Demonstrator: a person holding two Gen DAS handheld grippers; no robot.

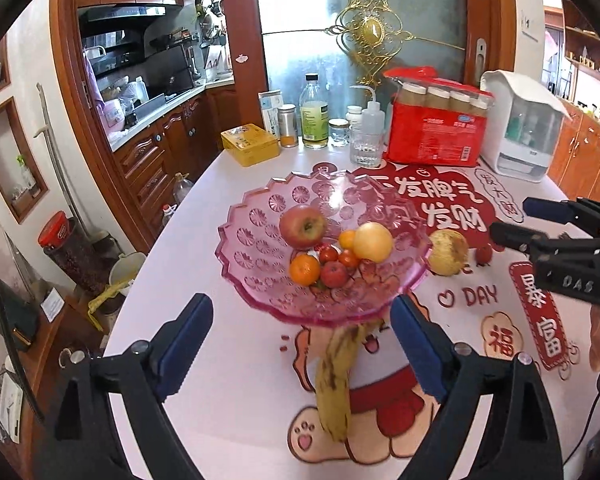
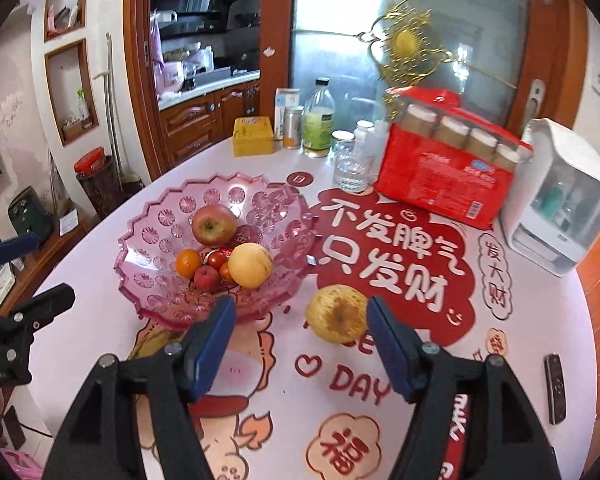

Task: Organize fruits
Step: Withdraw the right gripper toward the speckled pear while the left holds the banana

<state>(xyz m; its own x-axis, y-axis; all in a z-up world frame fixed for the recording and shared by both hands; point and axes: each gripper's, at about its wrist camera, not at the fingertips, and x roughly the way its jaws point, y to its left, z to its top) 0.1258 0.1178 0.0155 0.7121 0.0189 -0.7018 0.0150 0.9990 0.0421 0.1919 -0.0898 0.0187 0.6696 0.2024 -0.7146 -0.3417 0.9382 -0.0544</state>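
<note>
A pink glass fruit bowl point(image 1: 260, 280) point(image 2: 148, 240) stands on the table, holding a red apple point(image 1: 302, 226) point(image 2: 214, 225), a yellow pear point(image 1: 373, 241) point(image 2: 250, 265), an orange point(image 1: 304, 269) point(image 2: 188, 263) and several small red fruits. A spotted banana point(image 1: 334, 380) lies on the table, partly under the bowl's near rim, between the fingers of my open, empty left gripper point(image 1: 302, 344). A browned yellow apple point(image 2: 337, 313) point(image 1: 448, 252) sits right of the bowl, just ahead of my open, empty right gripper point(image 2: 300, 344). A small red fruit point(image 1: 484, 255) lies beside it.
At the table's back stand a yellow tin point(image 1: 250, 145), bottles and jars point(image 1: 315, 114), a glass point(image 2: 351, 168), a red pack of drinks point(image 1: 436, 120) and a white appliance point(image 2: 560, 196). A dark remote point(image 2: 555, 388) lies at the right edge. Kitchen cabinets are to the left.
</note>
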